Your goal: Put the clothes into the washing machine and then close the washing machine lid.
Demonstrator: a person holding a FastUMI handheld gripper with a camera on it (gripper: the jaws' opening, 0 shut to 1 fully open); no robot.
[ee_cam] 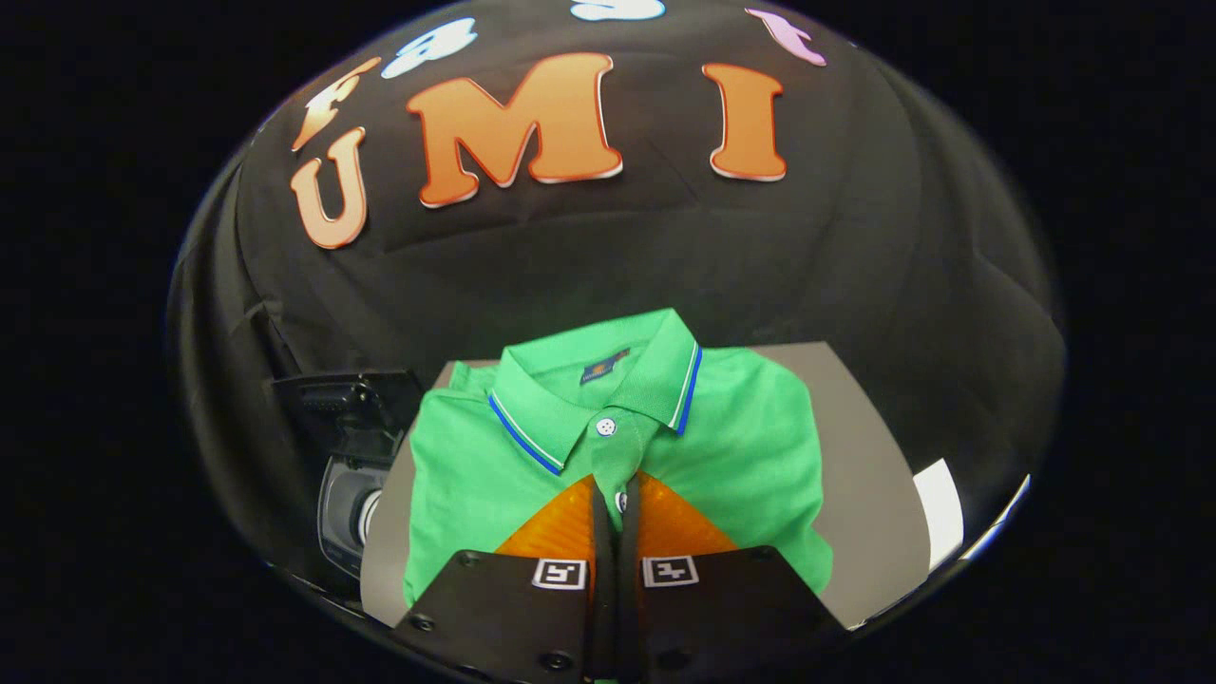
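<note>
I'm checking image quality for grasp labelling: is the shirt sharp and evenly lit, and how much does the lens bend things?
Gripper view: shirt is sharp and evenly lit, no glare; fisheye bows the table edges; washer sits dim beside it; tool nearly shut over the placket.

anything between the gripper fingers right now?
Yes. In the gripper view the gripper has its fingers drawn close together on the green polo shirt, with a thin fold of its button placket in the narrow gap. The shirt lies on the grey table.
</note>
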